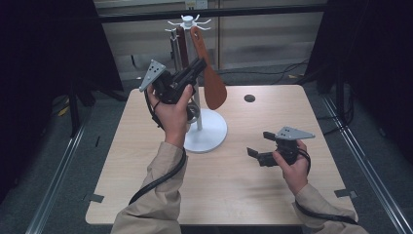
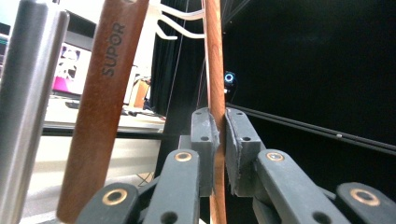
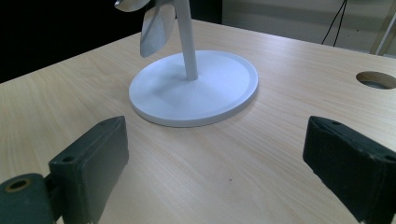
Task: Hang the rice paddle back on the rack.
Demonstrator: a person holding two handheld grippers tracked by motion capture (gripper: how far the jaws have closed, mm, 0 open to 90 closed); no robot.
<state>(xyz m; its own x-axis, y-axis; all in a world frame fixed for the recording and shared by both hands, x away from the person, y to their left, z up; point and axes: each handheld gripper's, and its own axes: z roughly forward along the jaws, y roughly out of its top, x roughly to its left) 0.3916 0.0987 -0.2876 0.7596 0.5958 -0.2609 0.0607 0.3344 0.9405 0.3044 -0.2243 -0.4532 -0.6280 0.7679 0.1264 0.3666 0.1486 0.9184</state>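
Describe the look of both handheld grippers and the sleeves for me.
Both are black. The left gripper and right gripper each carry a grey three-cornered plate with small holes on top and trail a black cable. The jaw links show brass-coloured rivets, and the pads are dark grey blocks. Both sleeves are tan.

A light wooden table [image 1: 229,190] stands on grey floor [image 1: 48,185]. Black curtains [image 1: 44,44] hang at both sides; cables [image 1: 287,73] trail along what seems a pale wall behind.
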